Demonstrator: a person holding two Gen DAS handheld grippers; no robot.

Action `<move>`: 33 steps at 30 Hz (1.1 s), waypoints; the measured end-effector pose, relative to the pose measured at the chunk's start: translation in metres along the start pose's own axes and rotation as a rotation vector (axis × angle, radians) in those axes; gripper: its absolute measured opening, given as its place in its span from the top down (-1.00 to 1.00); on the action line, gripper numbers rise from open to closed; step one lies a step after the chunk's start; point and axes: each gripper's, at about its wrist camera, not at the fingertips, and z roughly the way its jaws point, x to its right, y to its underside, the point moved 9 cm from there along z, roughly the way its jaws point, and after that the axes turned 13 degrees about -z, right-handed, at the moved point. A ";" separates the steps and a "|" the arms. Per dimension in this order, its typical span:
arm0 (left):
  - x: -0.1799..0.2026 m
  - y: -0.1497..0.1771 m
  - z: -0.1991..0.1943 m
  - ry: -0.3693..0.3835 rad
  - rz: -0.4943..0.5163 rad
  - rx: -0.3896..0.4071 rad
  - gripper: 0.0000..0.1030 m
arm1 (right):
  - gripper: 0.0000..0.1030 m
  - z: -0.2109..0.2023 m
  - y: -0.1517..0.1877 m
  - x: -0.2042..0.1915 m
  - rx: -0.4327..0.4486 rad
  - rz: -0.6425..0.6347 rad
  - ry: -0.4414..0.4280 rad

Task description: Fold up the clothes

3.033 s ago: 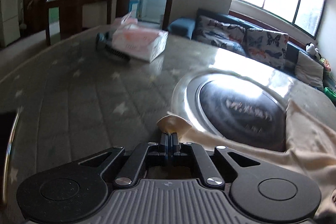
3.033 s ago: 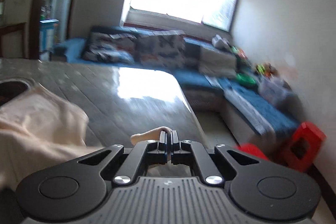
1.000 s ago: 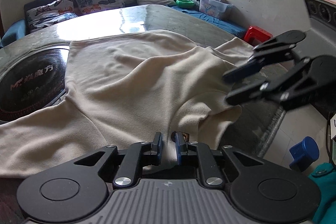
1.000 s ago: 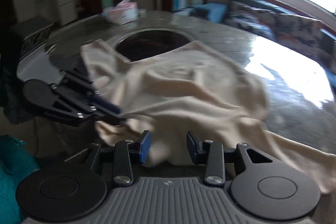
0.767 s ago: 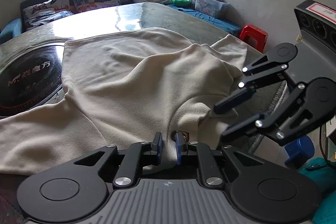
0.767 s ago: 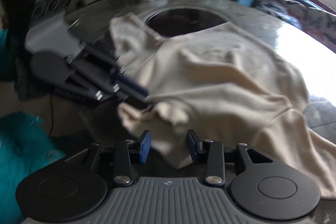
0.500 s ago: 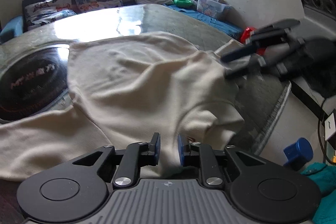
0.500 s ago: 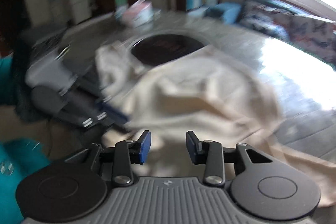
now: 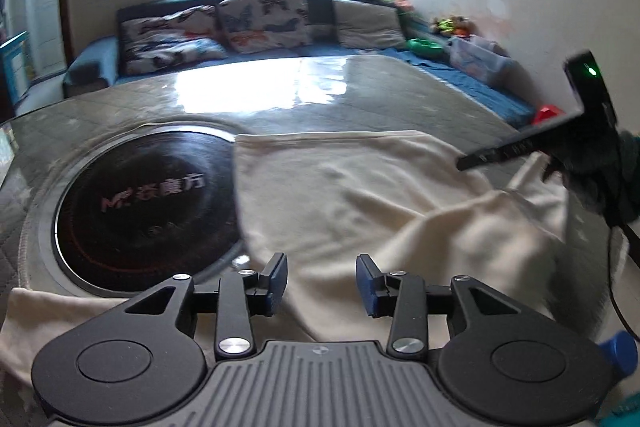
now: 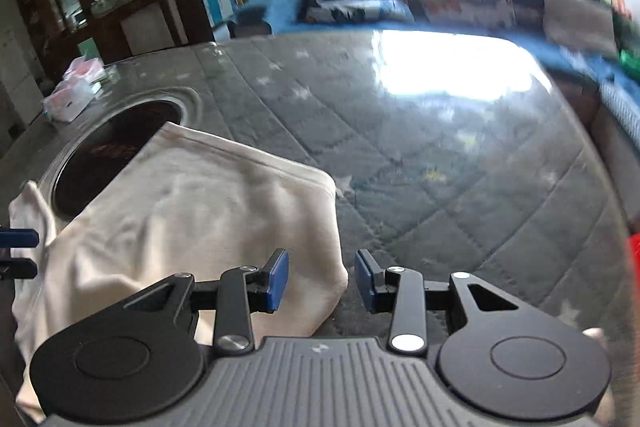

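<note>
A cream garment [image 9: 360, 203] lies spread and rumpled on the grey quilted table, its left edge over the rim of a round black cooktop [image 9: 136, 203]. My left gripper [image 9: 322, 281] is open and empty just above the garment's near edge. My right gripper [image 10: 322, 279] is open and empty over the garment's near right corner [image 10: 320, 267]; the garment [image 10: 192, 215] fills the left of that view. The right gripper's body shows at the right edge of the left wrist view [image 9: 552, 143], and the left fingertips [image 10: 18, 239] show at the far left of the right wrist view.
The cooktop [image 10: 116, 147] is set into the table [image 10: 440, 155]. A tissue pack [image 10: 74, 95] lies at the far left of the table. A blue sofa with patterned cushions [image 9: 256, 23] stands behind. A red stool [image 9: 550, 115] and a blue object [image 9: 618, 351] are off the table's right side.
Both grippers have opened wider and let go of the garment, which now lies on the table. Both views have swung toward the sofa and window.
</note>
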 end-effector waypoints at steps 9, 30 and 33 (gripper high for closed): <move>-0.021 -0.008 0.028 -0.070 -0.058 -0.021 0.18 | 0.94 -0.015 -0.029 -0.049 0.150 -0.308 0.101; -0.035 -0.067 0.077 -0.203 -0.126 0.041 0.06 | 0.51 0.013 0.001 0.000 0.021 -0.080 0.035; -0.035 -0.078 0.097 -0.237 -0.112 0.042 0.06 | 0.78 0.013 -0.002 -0.004 0.038 -0.103 0.038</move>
